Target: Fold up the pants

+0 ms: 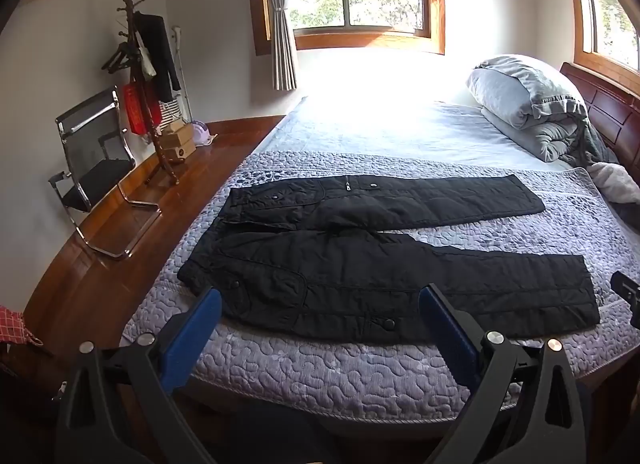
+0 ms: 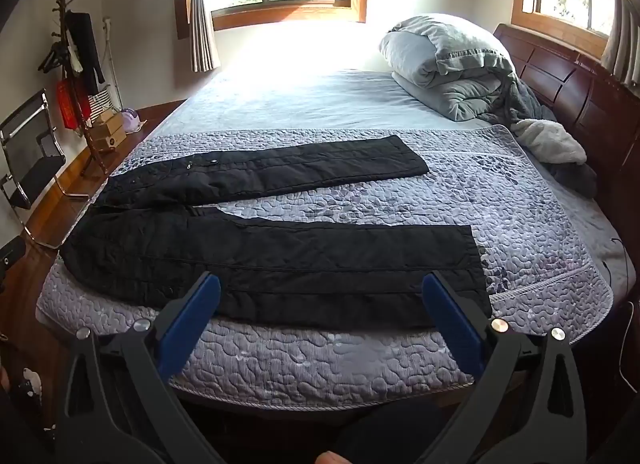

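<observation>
Lying flat on the quilted bed (image 1: 320, 376) is one pair of black pants (image 1: 360, 276), two legs spreading apart toward the headboard side, waist near the left edge. Left gripper (image 1: 320, 316) and right gripper (image 2: 322, 300) are hovering wide apart-fingered near the bed's front edge, gripping nothing

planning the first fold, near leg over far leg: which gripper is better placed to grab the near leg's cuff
Right, likely. The right gripper hangs open over the near leg, whose cuff sits just past its right finger. The left gripper is open over the waist end of the pants, far from the cuff.
</observation>
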